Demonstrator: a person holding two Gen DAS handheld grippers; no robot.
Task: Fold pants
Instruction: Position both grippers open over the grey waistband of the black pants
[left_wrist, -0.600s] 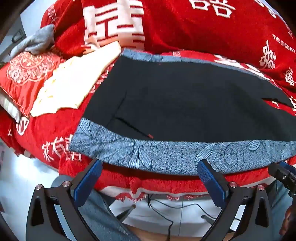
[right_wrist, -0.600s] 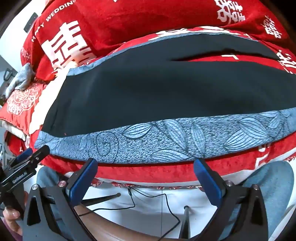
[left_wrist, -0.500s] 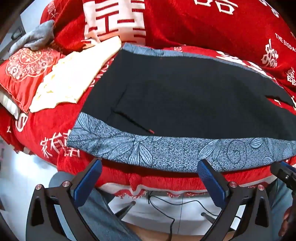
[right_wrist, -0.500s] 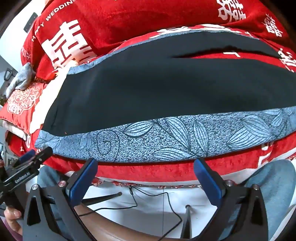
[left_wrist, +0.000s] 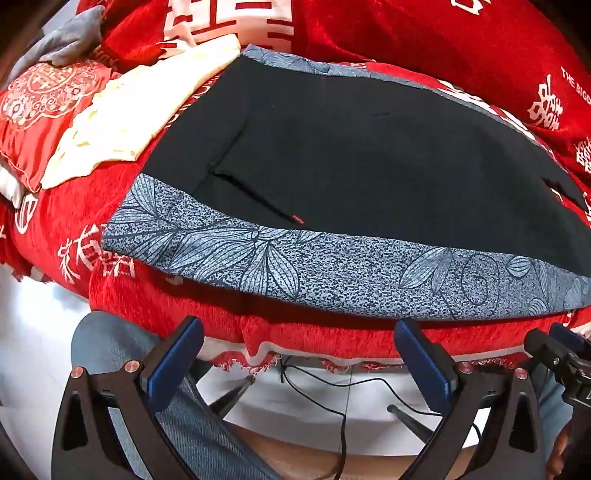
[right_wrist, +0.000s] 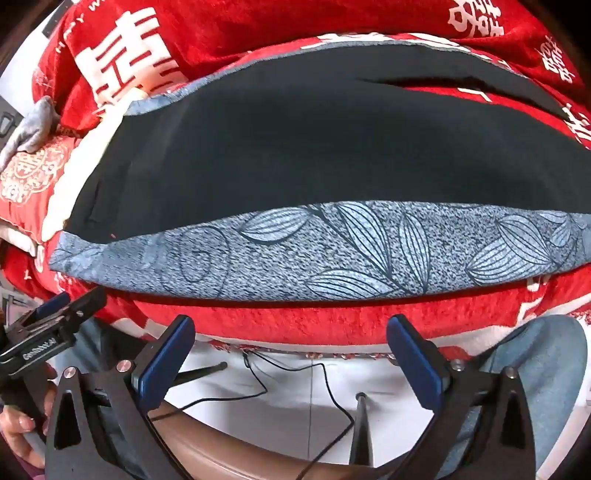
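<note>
Covering the bed (left_wrist: 229, 328) is one red blanket (left_wrist: 424, 40); on it lies one pair of black pants (left_wrist: 351, 155) with a blue leaf-print band. Two grippers, left (left_wrist: 297, 358) and right (right_wrist: 290, 354), hover before the bed's edge, fingers spread, holding nothing.

Pants (left_wrist: 362, 162) flat on bed (left_wrist: 332, 332), cloth (left_wrist: 122, 122) just left, pillow (left_wrist: 40, 110) further left.

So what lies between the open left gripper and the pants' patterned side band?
Left wrist view: only the red bedspread's front edge separates the left gripper from the pants.
</note>
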